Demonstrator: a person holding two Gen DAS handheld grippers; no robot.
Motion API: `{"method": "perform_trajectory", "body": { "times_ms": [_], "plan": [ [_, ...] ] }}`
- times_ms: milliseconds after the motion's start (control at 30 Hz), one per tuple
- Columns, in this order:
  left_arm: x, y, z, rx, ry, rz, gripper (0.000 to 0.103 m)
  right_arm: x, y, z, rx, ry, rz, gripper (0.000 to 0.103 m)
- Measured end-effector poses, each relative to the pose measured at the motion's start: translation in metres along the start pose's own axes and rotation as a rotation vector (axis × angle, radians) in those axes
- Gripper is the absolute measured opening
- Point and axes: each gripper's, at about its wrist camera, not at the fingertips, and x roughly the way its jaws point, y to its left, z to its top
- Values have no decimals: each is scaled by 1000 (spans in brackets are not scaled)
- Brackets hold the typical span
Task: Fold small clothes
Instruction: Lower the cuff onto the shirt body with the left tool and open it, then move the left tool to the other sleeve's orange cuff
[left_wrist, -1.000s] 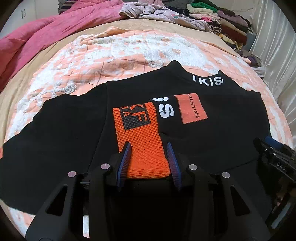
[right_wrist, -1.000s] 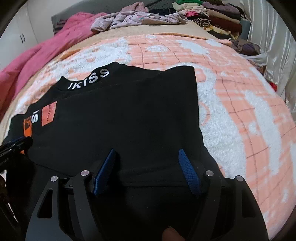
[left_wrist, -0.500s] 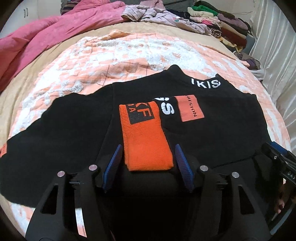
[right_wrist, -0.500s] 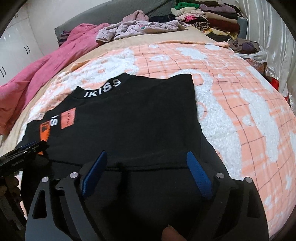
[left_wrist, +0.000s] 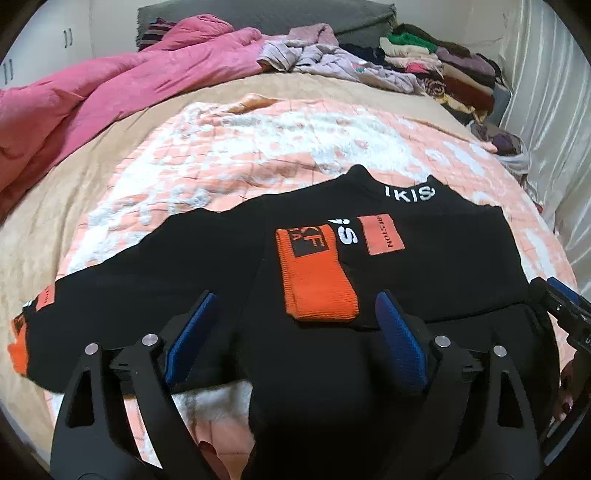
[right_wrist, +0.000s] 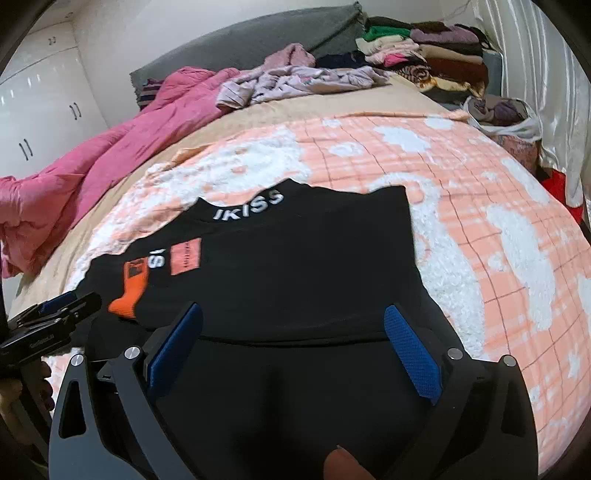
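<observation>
A black sweatshirt with white "IKISS" collar lettering lies flat on the bed; it also shows in the right wrist view. One sleeve is folded across the chest, its orange cuff lying on top. The other sleeve stretches out to the left, ending in an orange cuff. My left gripper is open and empty, raised over the near hem by the folded cuff. My right gripper is open and empty over the hem on the sweatshirt's right side.
The peach-and-white blanket covers the bed. A pink duvet lies far left. Loose lilac clothes and a stack of folded clothes sit at the headboard. A curtain hangs on the right.
Both grippers have opened wider and drawn back and up from the sweatshirt. The left one has let go of the folded sleeve's orange cuff, which stays on the chest.
</observation>
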Motion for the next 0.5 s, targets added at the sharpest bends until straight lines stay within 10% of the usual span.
{"method": "perform_trajectory", "body": {
  "times_ms": [500],
  "plan": [
    [-41,38,-10,-34,-72,69,80,-34,43,2,-63,-76,56,98]
  ]
}}
